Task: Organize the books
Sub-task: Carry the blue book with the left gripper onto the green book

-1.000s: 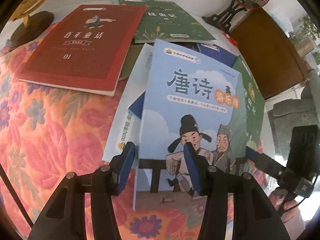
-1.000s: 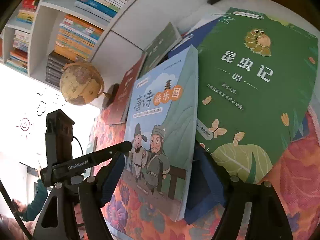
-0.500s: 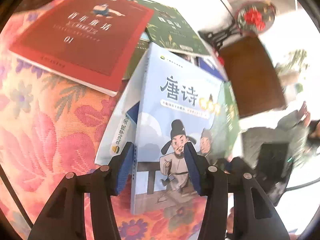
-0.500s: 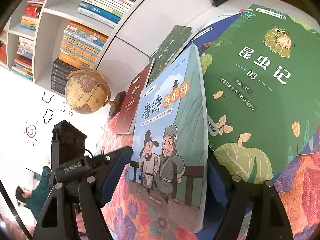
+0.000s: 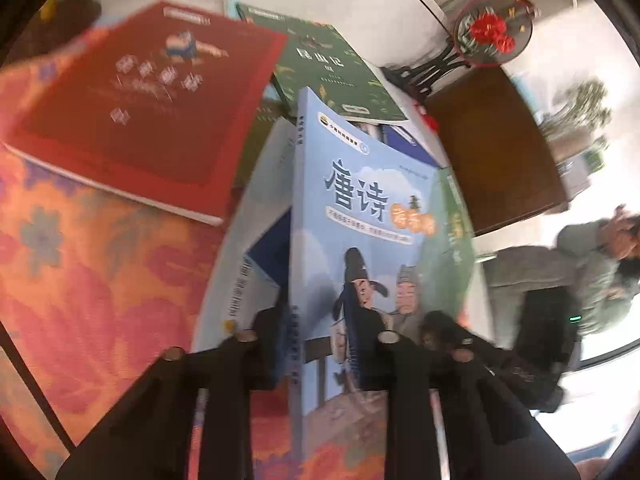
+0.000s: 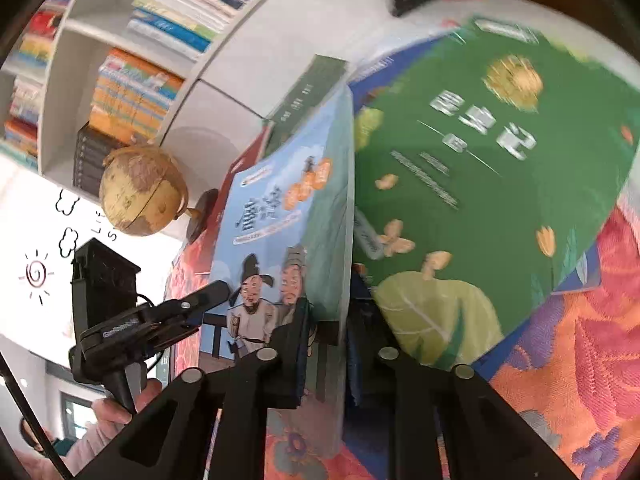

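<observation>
A: Both tools grasp one thing. Our left gripper [image 5: 316, 344] has just been closing, and its jaws now clamp the spine edge of the pale blue poetry book [image 5: 360, 216]; our right gripper [image 6: 328, 354] has likewise just been closing, with the opposite edge of the same cover pinched between its pads.

B: Why two grips on one volume?

A: We judge that holding both lower corners keeps the thin paperback from sagging as we tilt it up off the pile. It stands raised at an angle over a white-and-blue book [image 5: 256, 240], while the green insect book [image 6: 500, 184] lies flat just beside it and the red storybook [image 5: 148, 108] lies farther off, overlapping a second green book [image 5: 332, 72].

B: And the setting?

A: The books rest on an orange floral cloth [image 5: 80, 272]. Behind stand a globe [image 6: 142, 192], a white bookshelf [image 6: 120, 80] already filled, and a round red-flower ornament [image 5: 492, 32] on a dark stand. A seated person [image 5: 588, 264] is visible at the right.
</observation>
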Demonstrator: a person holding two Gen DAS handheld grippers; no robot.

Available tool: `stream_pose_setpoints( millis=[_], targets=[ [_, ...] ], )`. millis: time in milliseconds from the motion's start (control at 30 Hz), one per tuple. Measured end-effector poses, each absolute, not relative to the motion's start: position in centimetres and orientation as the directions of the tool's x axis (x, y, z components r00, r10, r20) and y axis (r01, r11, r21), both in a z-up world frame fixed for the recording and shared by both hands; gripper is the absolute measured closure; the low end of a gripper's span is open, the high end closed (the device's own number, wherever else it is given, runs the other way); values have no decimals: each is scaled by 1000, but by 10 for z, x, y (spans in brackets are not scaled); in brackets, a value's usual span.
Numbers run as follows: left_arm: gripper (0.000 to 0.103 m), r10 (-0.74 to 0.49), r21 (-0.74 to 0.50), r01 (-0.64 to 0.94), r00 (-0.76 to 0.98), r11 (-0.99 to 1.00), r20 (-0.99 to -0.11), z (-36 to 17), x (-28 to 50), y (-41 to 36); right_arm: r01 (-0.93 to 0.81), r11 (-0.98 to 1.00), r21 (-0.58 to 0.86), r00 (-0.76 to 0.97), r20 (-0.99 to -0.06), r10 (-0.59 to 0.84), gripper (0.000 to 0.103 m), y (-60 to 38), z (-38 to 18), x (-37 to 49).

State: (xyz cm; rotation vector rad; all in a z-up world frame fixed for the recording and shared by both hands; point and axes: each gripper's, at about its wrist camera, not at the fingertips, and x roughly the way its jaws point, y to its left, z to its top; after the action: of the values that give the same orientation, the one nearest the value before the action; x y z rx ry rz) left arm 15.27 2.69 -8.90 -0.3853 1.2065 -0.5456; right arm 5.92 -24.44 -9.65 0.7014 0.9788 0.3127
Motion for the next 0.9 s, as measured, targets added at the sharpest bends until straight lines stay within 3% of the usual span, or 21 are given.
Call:
stream_pose_setpoints(
  millis=[167, 900],
  targets=[
    [88, -462, -383, 282, 310, 880, -831, -67, 141, 20, -9, 797, 604, 545, -665, 511, 93, -220, -73, 60],
    [88, -360, -338, 133, 467, 932, -808, -10, 114, 147, -226, 779, 586, 474, -633, 613, 92, -87, -21, 73]
  ],
)
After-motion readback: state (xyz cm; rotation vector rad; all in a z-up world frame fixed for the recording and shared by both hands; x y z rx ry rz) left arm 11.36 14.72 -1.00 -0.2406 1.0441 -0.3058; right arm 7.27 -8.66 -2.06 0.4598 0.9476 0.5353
